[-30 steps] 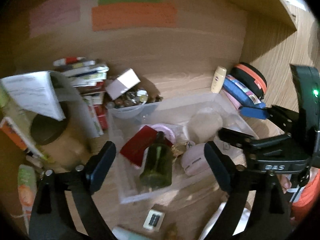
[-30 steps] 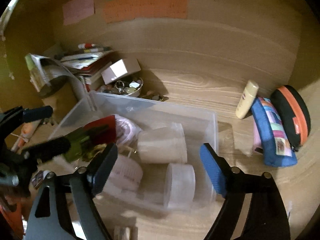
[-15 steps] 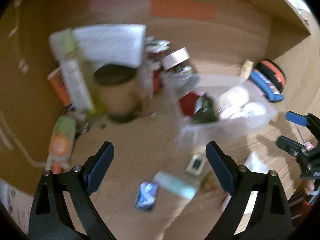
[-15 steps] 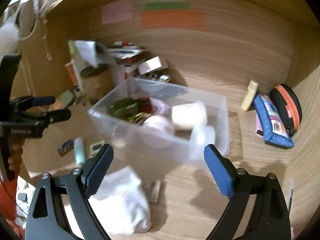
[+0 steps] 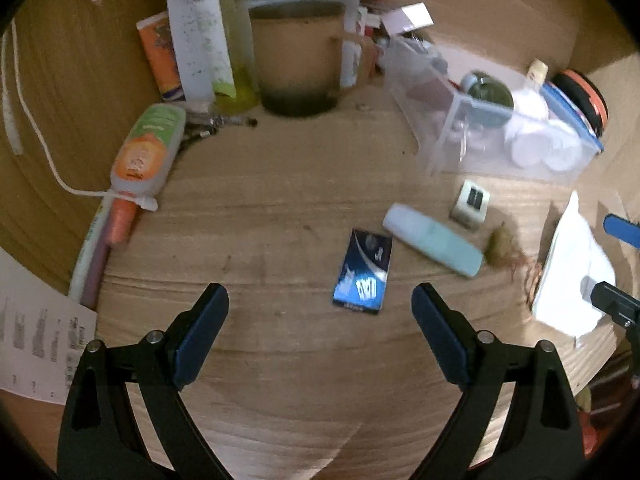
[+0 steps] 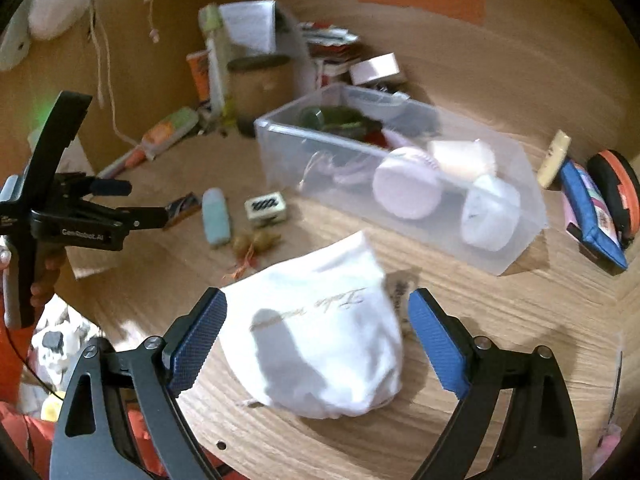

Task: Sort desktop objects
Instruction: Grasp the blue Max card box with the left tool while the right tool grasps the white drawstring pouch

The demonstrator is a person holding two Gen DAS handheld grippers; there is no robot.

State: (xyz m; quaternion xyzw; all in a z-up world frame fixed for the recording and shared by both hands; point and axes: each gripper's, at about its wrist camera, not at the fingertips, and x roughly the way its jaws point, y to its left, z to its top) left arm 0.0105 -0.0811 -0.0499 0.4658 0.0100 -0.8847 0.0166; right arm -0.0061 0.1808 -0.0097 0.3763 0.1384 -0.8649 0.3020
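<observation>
My left gripper (image 5: 320,312) is open and empty above the wooden desk, just short of a blue card packet (image 5: 363,272). Beyond it lie a pale blue tube (image 5: 434,240), a small white cube (image 5: 470,204) and a dried tassel (image 5: 500,246). My right gripper (image 6: 316,324) is open and empty, its jaws on either side of a white cloth pouch (image 6: 320,332). A clear plastic bin (image 6: 516,236) behind it holds a green bottle (image 6: 332,118) and white round jars (image 6: 406,188). The bin also shows in the left wrist view (image 5: 440,148).
A brown cup (image 5: 298,60), tubes and papers crowd the back left. An orange-green bottle (image 5: 146,148) and a white cord (image 5: 52,160) lie at the left. A blue pencil case (image 6: 592,216) and a black-orange pouch (image 6: 614,184) sit right of the bin.
Both grippers have pulled back from the bin toward the desk's front. The left has swung left over the loose items. The right now sits around the white pouch.
</observation>
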